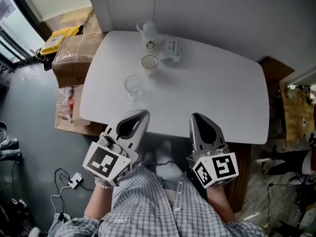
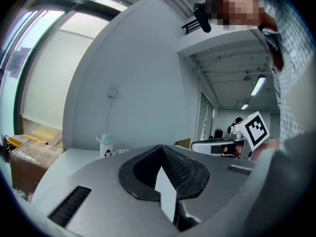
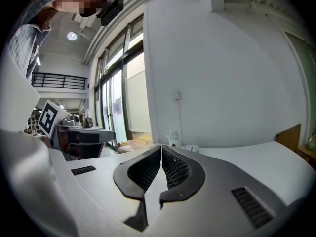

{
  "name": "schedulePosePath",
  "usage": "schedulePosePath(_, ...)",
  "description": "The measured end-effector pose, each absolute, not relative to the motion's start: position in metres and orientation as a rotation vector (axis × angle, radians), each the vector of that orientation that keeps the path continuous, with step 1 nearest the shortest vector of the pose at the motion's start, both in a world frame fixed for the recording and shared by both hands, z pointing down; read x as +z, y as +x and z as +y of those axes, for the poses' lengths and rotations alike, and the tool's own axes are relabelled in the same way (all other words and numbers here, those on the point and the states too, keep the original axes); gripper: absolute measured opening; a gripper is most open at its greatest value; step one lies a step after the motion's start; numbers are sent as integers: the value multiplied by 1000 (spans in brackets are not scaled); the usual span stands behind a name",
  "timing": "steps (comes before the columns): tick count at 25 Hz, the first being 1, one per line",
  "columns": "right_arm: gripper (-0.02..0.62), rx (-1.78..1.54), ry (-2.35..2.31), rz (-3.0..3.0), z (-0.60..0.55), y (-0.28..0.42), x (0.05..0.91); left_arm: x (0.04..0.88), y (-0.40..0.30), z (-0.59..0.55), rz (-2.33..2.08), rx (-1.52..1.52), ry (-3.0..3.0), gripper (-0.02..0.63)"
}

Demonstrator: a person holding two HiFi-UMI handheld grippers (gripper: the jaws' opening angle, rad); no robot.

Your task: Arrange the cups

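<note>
The cups stand on the far left part of the table (image 1: 222,93). A clear glass (image 1: 133,86) is nearest to me. A second cup (image 1: 149,62), with a tan look to its mouth, stands a little beyond it and apart from it. Behind that one, near the far edge, are a small bottle (image 1: 149,35) with a penguin on it and, just beside it, a white thing (image 1: 171,50) that I cannot make out well.

I judge both cups to be light, stiff and smooth, and the clear one looks like glass, so it is breakable and likely to slip. I would take each across the upper wall, one jaw inside the rim and one outside, or else around the body with a gentle squeeze. I would lift it straight up so that it does not tip.

My left gripper (image 1: 140,116) hangs at the near edge of the table, short of the clear glass. Its jaws are pressed together with nothing between them. My right gripper (image 1: 196,118) is beside it, also at the near edge and well apart from any cup, closed on nothing too. Either one has to spread its jaws before it can take a cup.

A cardboard box (image 1: 74,53) sits on the floor off the table's left side.
</note>
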State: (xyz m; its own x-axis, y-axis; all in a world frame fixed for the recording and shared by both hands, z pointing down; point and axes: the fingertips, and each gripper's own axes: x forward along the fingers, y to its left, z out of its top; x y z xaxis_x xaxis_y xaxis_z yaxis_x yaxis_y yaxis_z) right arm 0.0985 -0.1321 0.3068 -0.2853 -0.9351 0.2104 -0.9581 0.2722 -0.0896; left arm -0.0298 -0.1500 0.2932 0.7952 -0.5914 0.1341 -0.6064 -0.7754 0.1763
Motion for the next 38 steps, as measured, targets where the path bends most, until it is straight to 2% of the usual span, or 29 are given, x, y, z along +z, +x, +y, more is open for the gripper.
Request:
schedulePosePath(12,23,326,1650,-2501,-186,120,314,291,-3,-199,-1100,112,2724,8)
schedulePosePath(21,23,378,1543,-2515,-200,130,337,313,-23,-223,-1312,183,2605,9)
schedulePosePath(32,23,406,1449,-2498,-225,91,361,383,-78,-243,-1352,446,2500,10)
schedulePosePath(36,23,419,1430,-2480,-236,74,368,416,-88,-243,-1280,640,2531,13)
schedulePosePath(38,23,435,1419,-2468,-242,66,374,433,-89,-241,-1222,713,2541,53)
